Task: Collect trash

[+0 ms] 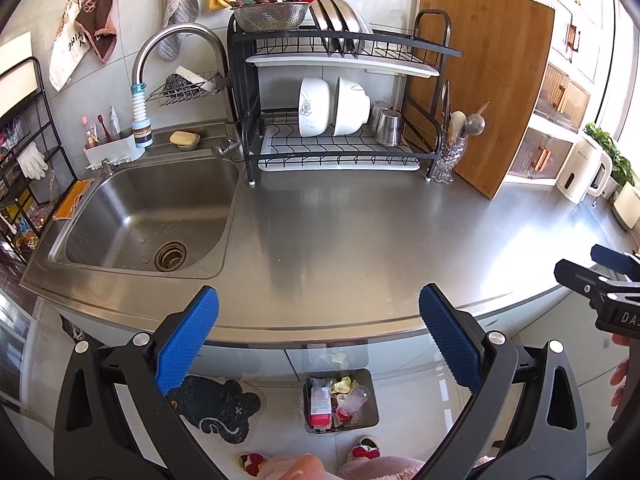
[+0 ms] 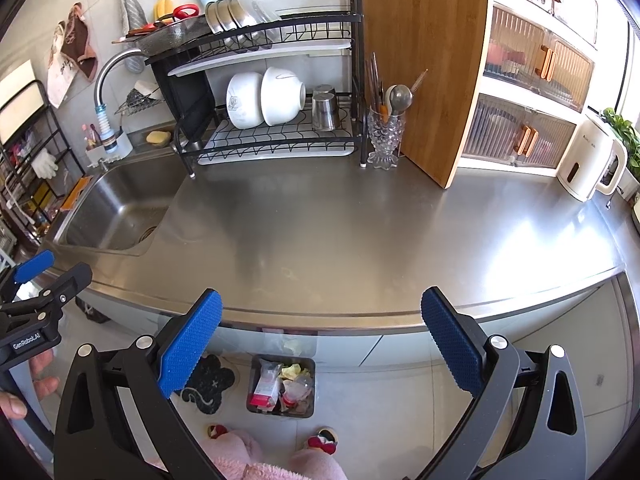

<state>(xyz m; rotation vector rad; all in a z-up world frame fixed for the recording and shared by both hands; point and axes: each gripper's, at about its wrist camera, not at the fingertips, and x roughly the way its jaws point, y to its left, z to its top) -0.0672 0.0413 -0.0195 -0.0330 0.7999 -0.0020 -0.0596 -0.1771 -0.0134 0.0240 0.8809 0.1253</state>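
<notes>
Both grippers hang with fingers spread wide, holding nothing: the left gripper (image 1: 319,322) and right gripper (image 2: 322,322) over the steel counter's (image 1: 360,232) front edge. Below and between each pair of fingers, the trash bin (image 2: 308,364) on the floor holds wrappers and bottles.

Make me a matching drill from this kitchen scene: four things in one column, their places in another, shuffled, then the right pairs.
Things
1. trash bin
2. white bowls
3. kettle
4. soap bar

Places
A. on the ledge behind the sink
B. on the floor in front of the counter
C. lower shelf of the dish rack
D. far right end of the counter

Pairs: 1-B, 2-C, 3-D, 4-A
</notes>
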